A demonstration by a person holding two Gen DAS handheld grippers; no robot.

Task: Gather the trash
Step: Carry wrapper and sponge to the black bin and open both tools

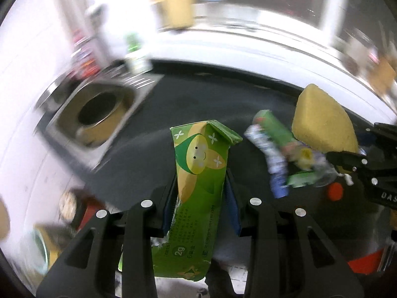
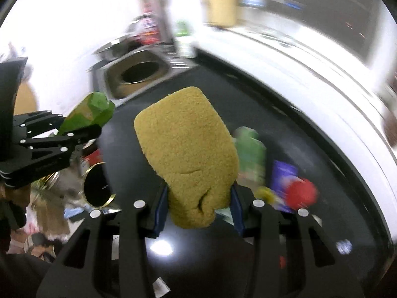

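Note:
My left gripper (image 1: pixel 201 200) is shut on a green snack wrapper (image 1: pixel 198 173) with a cartoon face and holds it above the black countertop (image 1: pixel 188 99). My right gripper (image 2: pixel 197 207) is shut on a yellow sponge (image 2: pixel 186 149) held upright. In the left wrist view the sponge (image 1: pixel 322 121) and the right gripper (image 1: pixel 347 164) show at the right. In the right wrist view the left gripper (image 2: pixel 74 129) with the green wrapper (image 2: pixel 89 111) shows at the left. Loose wrappers (image 1: pixel 275 154) lie on the counter, green, blue-white and purple (image 2: pixel 282 176).
A steel sink (image 1: pixel 99 116) with a round pot in it sits at the back left, also in the right wrist view (image 2: pixel 139 74). A red cap (image 2: pixel 300 191) lies by the purple wrapper. A round black tin (image 2: pixel 98 186) and clutter stand lower left. Bottles stand behind the sink.

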